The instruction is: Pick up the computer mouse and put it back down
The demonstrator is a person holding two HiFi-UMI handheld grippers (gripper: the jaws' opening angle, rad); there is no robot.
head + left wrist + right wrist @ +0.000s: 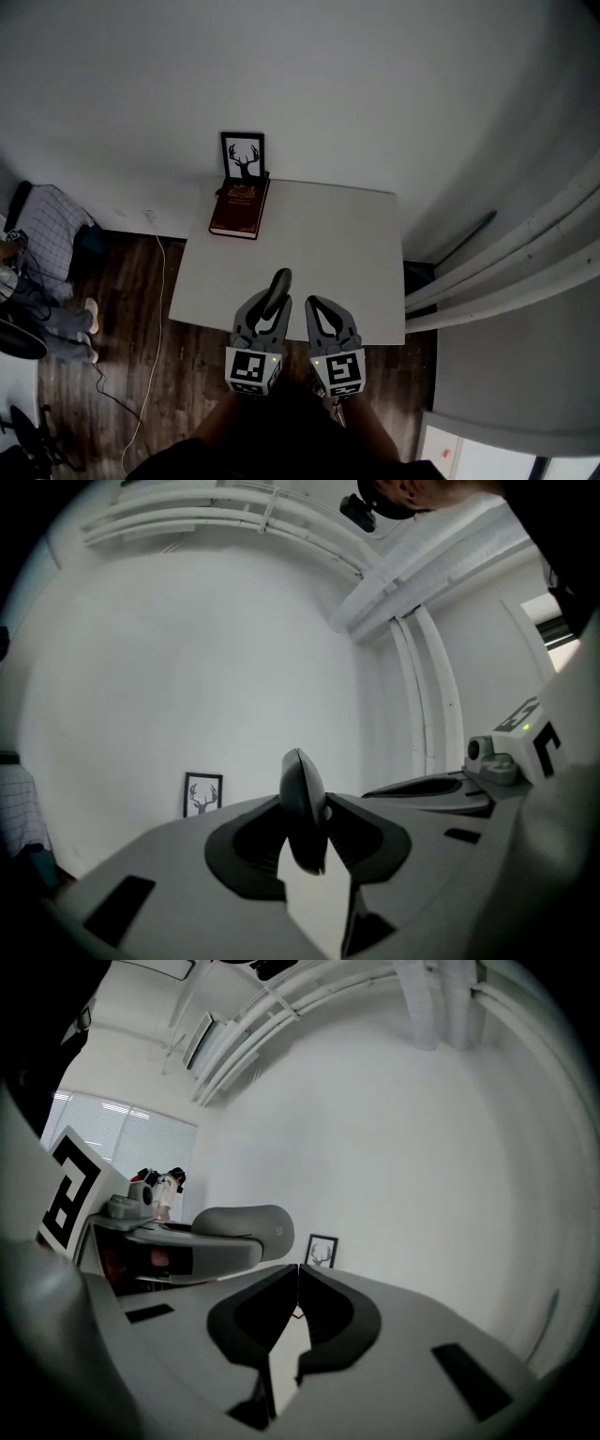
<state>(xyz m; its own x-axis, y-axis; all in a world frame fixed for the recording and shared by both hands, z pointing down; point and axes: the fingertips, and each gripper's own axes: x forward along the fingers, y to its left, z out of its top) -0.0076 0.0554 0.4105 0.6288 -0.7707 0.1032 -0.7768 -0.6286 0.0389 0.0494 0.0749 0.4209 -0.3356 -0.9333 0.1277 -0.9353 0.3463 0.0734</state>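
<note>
Head view. Q: Where is the computer mouse (278, 284)?
R: Clamped on edge in left gripper's (270, 302) 2 jaws, over table's (319, 225) near edge, long axis along them; right gripper (317, 305) closed, empty, just beside.

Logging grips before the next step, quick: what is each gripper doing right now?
Left gripper: closed on the computer mouse, held edge-up.
Right gripper: closed, holding nothing.

Book (239, 208) on the table's (328, 253) far-left corner — framed picture (242, 156) behind it (mouse (278, 286) above the near side).
</note>
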